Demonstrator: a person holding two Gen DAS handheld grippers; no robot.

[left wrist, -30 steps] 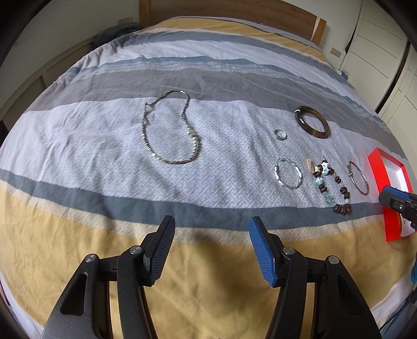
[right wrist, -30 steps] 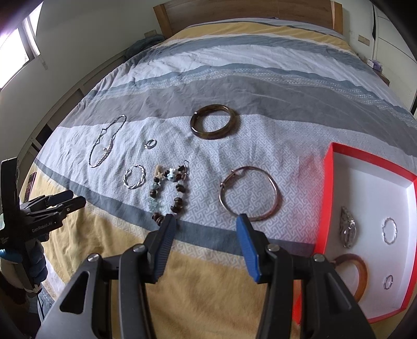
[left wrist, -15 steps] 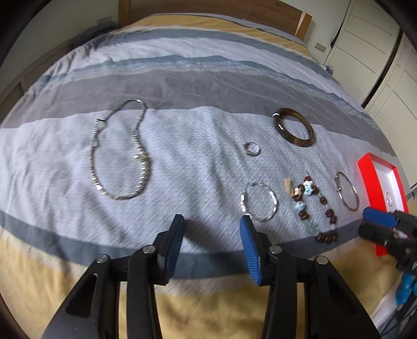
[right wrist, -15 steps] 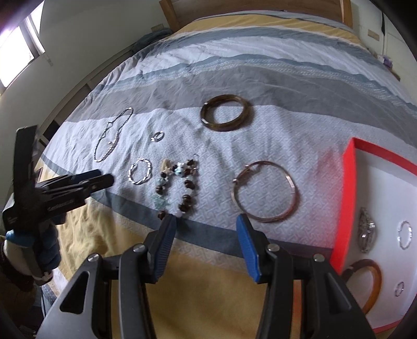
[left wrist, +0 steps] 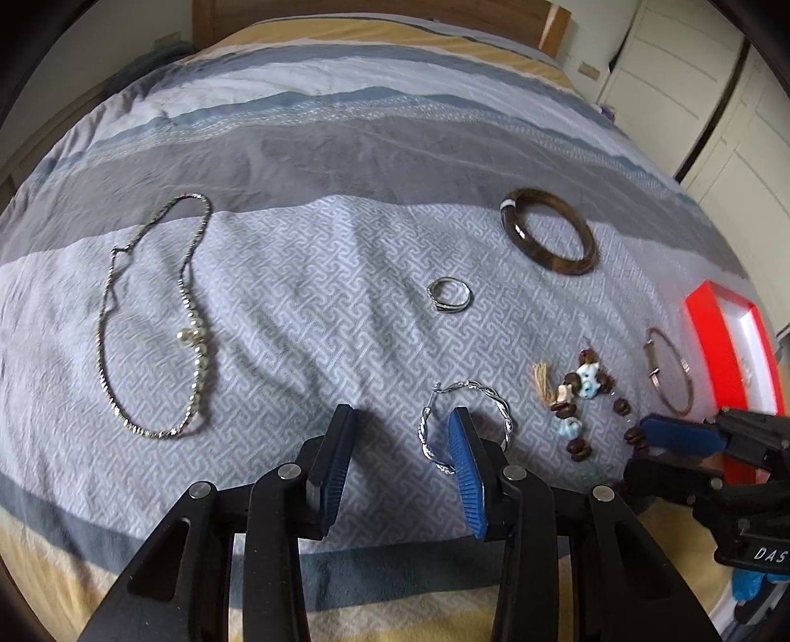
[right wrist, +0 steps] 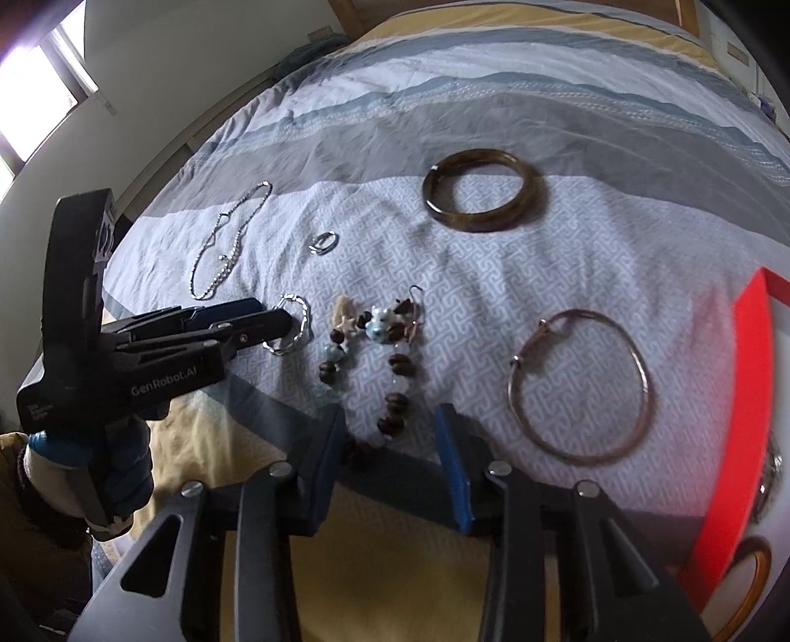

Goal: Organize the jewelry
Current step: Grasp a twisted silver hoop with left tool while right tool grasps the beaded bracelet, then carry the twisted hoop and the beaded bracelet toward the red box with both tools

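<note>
Jewelry lies on a striped bedspread. My left gripper point(left wrist: 402, 420) is open, low over the spread, its right finger over a twisted silver hoop point(left wrist: 498, 405); that hoop also shows in the right wrist view point(right wrist: 296, 323). My right gripper point(right wrist: 390, 420) is open just above the near end of a brown and blue bead bracelet point(right wrist: 390, 365). A thin copper bangle point(right wrist: 582, 385) lies to its right. A dark brown bangle point(right wrist: 476, 190), a small silver ring point(left wrist: 449, 295) and a silver pearl necklace point(left wrist: 190, 316) lie farther out. A red tray point(right wrist: 740, 395) holds sorted pieces.
The bed's wooden headboard point(left wrist: 375, 12) is at the far end. White wardrobe doors point(left wrist: 691, 74) stand on the right. A window point(right wrist: 34, 94) is at the left. The yellow band of the spread point(right wrist: 395, 568) lies under my right gripper.
Both grippers have moved forward and down toward the jewelry. The left one has come over the silver hoop, the right one over the bead bracelet. Both stay open.
</note>
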